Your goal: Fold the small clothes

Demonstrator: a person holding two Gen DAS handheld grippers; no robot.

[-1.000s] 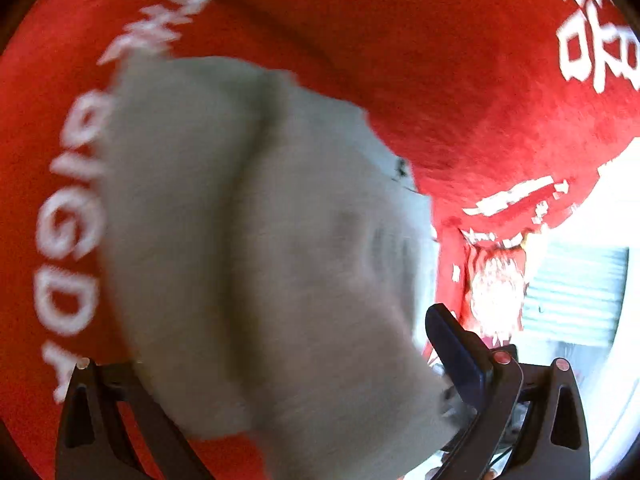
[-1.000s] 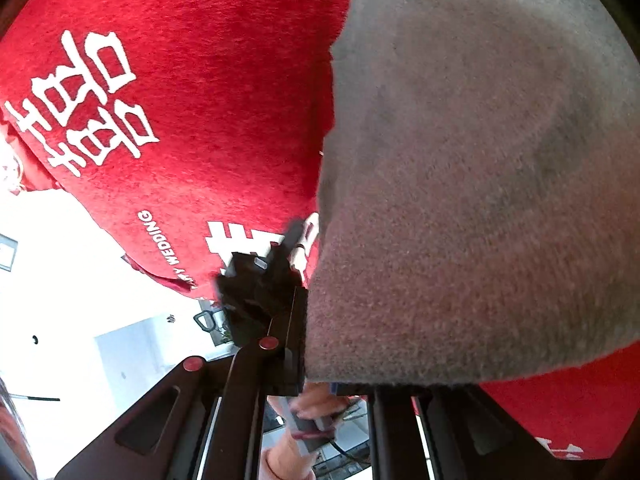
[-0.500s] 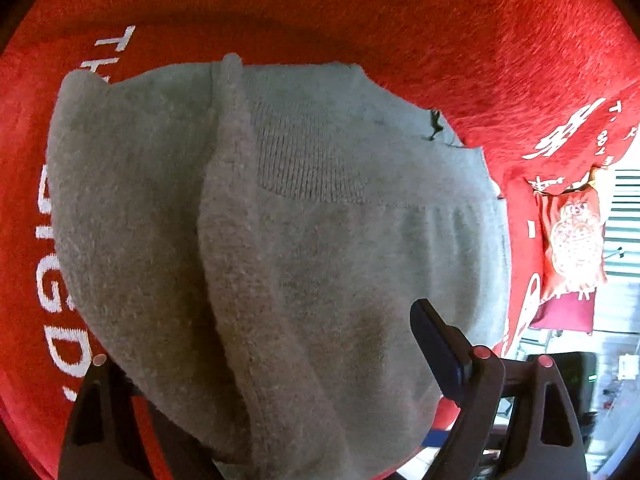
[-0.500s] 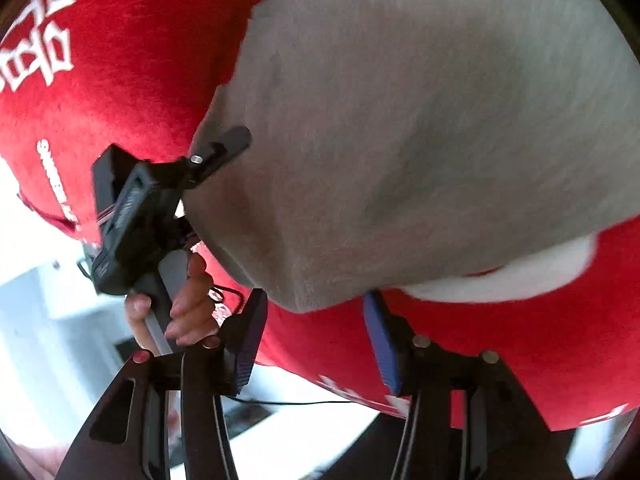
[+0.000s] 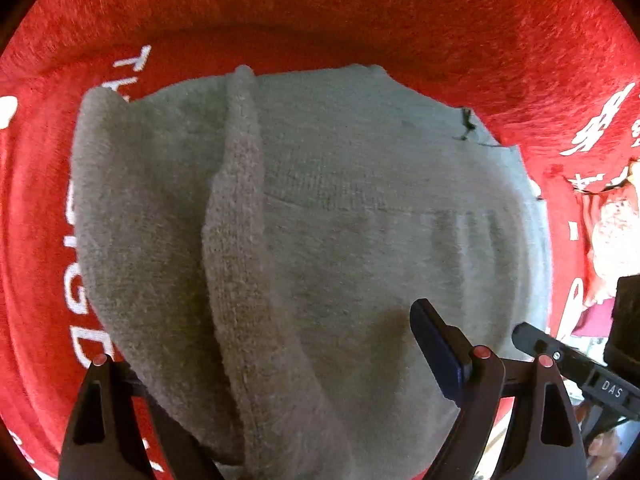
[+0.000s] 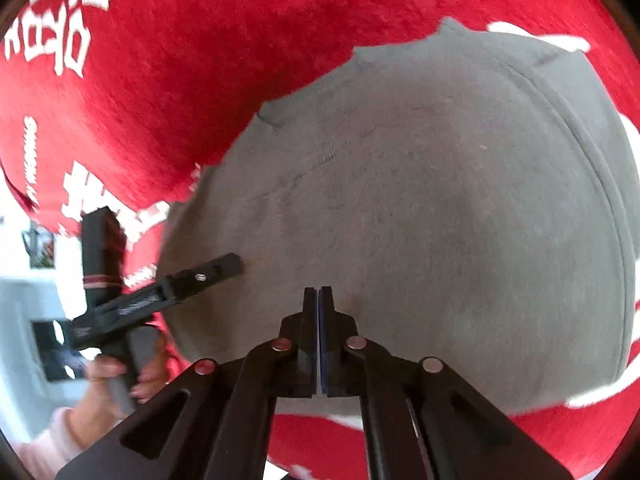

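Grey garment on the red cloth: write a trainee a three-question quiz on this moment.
1. True or false: the right gripper has its jaws shut with nothing between them.
2. What lies under the grey garment? A) bare wood B) a red cloth with white lettering C) a blue towel
3. In the left wrist view, how do the left gripper's fingers stand relative to the garment?

Key
1. True: the pads meet, over the garment, with no fabric between them.
2. B, the red cloth.
3. Wide apart, one finger at each side of the garment's near end; its jaws have just been closing a little with the fabric between them, and no pinch shows.
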